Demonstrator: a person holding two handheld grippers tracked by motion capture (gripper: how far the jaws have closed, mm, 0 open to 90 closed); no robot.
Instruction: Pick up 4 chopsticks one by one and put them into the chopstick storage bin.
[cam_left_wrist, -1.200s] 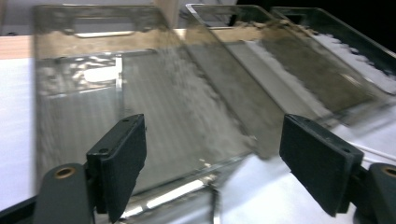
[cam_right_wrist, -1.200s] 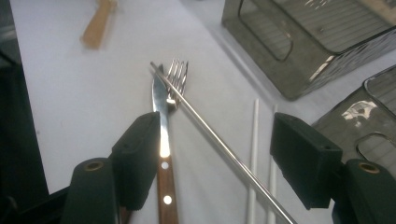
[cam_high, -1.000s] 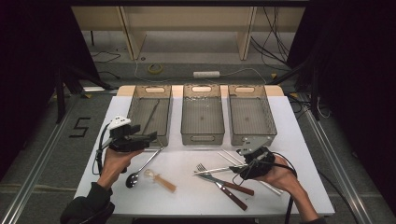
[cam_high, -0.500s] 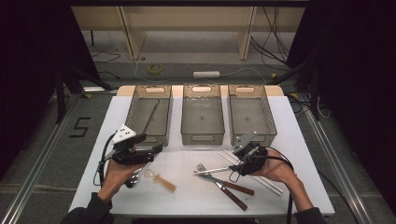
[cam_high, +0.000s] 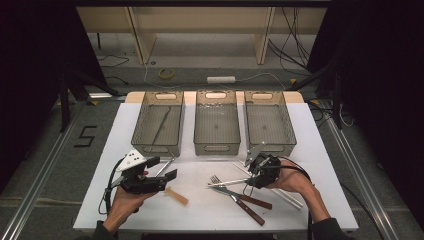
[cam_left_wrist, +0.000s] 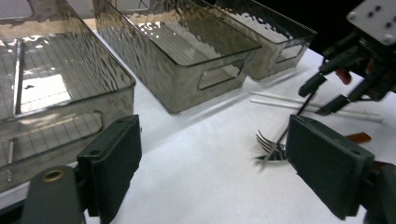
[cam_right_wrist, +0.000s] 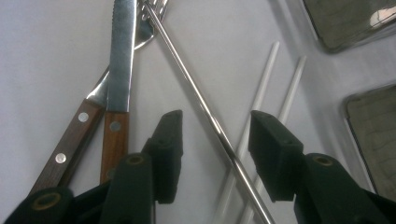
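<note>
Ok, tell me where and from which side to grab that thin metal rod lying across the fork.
Grip the metal rod on its bare shaft, clear of the fork and knife, coming straight down from above. It lies flat on the table, so the jaws must straddle it crosswise. The right tool already brackets it, jaws closing but not yet touching.

Three bins (cam_high: 216, 125) stand side by side at the back of the worktop (cam_high: 320, 150). Before the right bin lie a fork (cam_high: 225, 182), two knives (cam_high: 247, 202) and white sticks (cam_high: 290, 197); a rod (cam_high: 161, 124) lies in the left bin.
</note>
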